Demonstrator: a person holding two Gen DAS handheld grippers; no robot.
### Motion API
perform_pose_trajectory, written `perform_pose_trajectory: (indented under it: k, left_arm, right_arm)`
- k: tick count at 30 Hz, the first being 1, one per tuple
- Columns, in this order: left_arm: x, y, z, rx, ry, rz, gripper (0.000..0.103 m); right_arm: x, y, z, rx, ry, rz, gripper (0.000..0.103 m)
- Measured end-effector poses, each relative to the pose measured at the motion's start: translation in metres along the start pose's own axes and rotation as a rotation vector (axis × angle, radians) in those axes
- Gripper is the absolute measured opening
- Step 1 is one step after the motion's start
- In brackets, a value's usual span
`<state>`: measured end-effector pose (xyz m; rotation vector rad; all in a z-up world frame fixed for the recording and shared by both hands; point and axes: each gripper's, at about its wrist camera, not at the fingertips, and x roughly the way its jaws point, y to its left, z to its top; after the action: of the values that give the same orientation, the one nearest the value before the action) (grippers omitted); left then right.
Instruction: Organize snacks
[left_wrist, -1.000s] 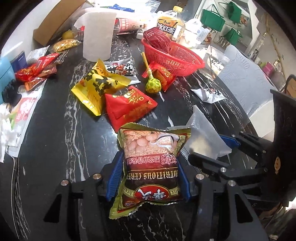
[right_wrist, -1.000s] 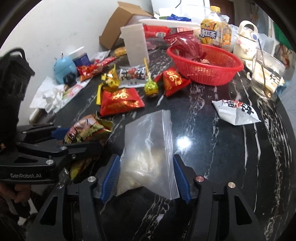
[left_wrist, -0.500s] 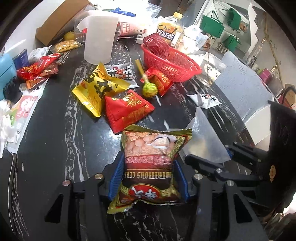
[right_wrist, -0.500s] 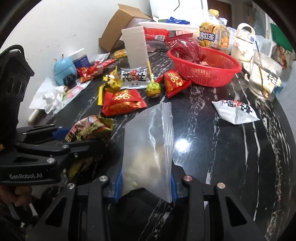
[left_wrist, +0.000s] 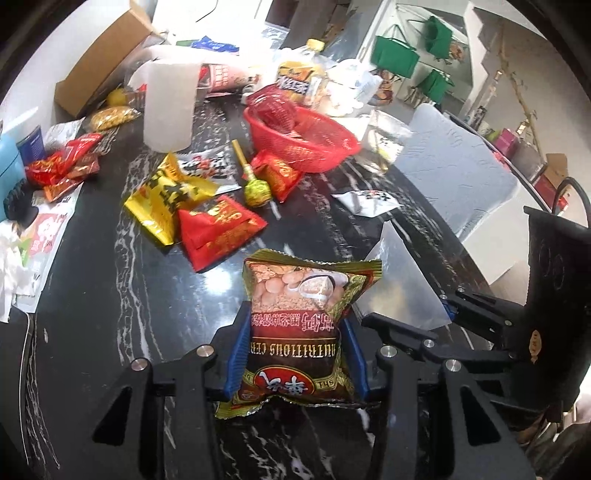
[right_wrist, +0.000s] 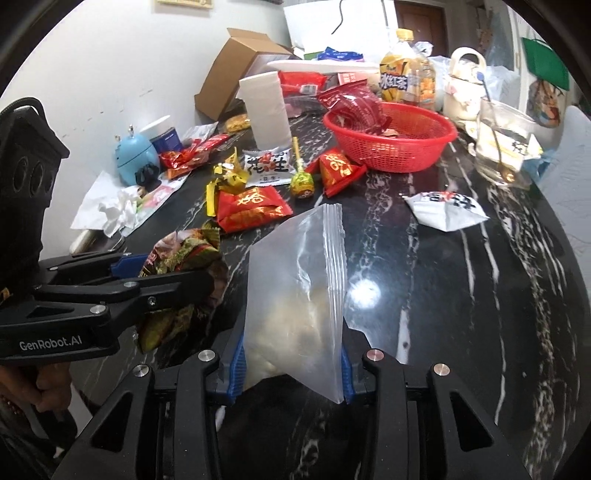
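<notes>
- Nearest the lens in the left wrist view, the left gripper (left_wrist: 295, 354) has its blue pads on both side edges of a cereal packet (left_wrist: 299, 325), and the jaws are closing on it; the packet sits at lower centre of the frame, its top flap free above the pads.
- Low in the right wrist view, the right gripper (right_wrist: 291, 363) is clamped on a clear zip bag (right_wrist: 295, 295), pads pressing its two lower corners while the zip strip rises toward mid-frame.
- That packet looks light, puffed and crinkly (foil of this kind is likely slippery), so a hold across its flat sides near the bottom seam seems safest; a harder squeeze could crush the contents.
- By the look of it, the zip bag is limp and thin, with a pale lump of contents sagging low; it would probably fold unless taken near the stiffer zip edge.
- Just beyond, at centre-left, a red snack packet (right_wrist: 251, 208) lies flat on the black marble table (right_wrist: 461, 295), with a lollipop (right_wrist: 302, 184) near it.
- Farther up, right of centre, a red basket (right_wrist: 391, 136) holds a dark red wrapper.
- Farthest, at upper left, an open cardboard box (right_wrist: 236, 70) stands against the wall.
</notes>
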<state>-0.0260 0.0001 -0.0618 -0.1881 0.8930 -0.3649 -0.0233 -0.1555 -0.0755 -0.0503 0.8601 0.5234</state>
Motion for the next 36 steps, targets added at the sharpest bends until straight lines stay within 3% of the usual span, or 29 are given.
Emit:
perform_pose_trajectory:
  k: [24, 36]
  left_arm:
    - [-0.019, -0.066, 0.046, 0.141, -0.072, -0.167, 0.044]
    - [-0.013, -0.078, 0.086, 0.164, -0.099, -0.193, 0.044]
  right_arm:
    - [-0.07, -0.03, 0.0, 0.096, -0.108, -0.066, 0.039]
    - [-0.085, -0.049, 0.032, 0.075, -0.175, -0.139, 0.039]
